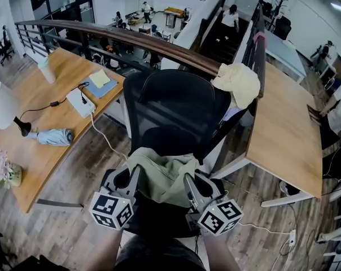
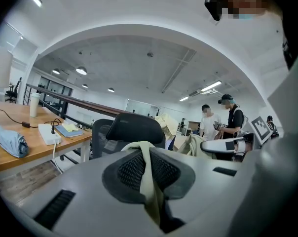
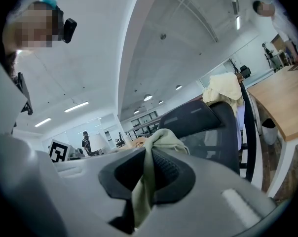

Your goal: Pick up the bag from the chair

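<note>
A pale green cloth bag [image 1: 162, 176] hangs between my two grippers above the seat of a black mesh office chair [image 1: 176, 109]. My left gripper [image 1: 132, 180] is shut on the bag's left edge; in the left gripper view a strip of the bag [image 2: 148, 177] is pinched between the dark pads. My right gripper [image 1: 191, 183] is shut on the right edge, and the right gripper view shows the bag's fabric [image 3: 148, 177] squeezed between its pads. The chair back [image 2: 134, 127] stands just behind the bag.
A long wooden desk [image 1: 40, 123] on the left carries a folded umbrella [image 1: 52, 136], a white power strip [image 1: 80, 101] with cable, notebooks and a lamp. Another wooden desk [image 1: 286, 129] lies right. A cream garment [image 1: 238, 82] drapes over the divider. A railing [image 1: 131, 38] runs behind.
</note>
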The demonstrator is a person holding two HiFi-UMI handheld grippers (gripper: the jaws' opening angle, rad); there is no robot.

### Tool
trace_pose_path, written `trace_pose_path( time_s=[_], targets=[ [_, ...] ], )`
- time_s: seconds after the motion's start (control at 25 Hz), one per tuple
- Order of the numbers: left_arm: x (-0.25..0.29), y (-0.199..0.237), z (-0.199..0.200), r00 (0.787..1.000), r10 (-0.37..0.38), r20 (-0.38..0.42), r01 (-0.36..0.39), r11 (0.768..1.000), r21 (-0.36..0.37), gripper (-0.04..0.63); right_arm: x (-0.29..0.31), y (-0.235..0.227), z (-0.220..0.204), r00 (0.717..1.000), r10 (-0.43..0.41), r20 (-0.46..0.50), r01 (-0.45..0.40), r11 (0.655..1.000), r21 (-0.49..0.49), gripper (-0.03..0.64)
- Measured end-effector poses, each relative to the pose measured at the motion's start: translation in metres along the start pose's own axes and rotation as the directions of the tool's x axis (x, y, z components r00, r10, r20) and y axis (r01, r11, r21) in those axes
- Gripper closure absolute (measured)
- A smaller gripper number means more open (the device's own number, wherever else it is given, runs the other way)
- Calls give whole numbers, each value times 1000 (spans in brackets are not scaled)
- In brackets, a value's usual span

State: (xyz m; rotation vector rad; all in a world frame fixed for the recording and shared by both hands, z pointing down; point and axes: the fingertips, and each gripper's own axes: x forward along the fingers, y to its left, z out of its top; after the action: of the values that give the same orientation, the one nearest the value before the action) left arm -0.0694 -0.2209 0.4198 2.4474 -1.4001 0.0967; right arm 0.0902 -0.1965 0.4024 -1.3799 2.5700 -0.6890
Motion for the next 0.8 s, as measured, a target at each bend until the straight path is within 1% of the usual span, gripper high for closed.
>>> trace_pose_path(
  time_s=[0.36,0.8],
  targets=[
    [-2,-5,22,1000,-4,27,3,999,36,578,-2,7,24,999,5,40,-4,1000,-17,572],
    [-3,-13,46,998,-5,56,2,999,52,578,-6,18,51,995,17,94,-13,999,-35,572]
  ],
)
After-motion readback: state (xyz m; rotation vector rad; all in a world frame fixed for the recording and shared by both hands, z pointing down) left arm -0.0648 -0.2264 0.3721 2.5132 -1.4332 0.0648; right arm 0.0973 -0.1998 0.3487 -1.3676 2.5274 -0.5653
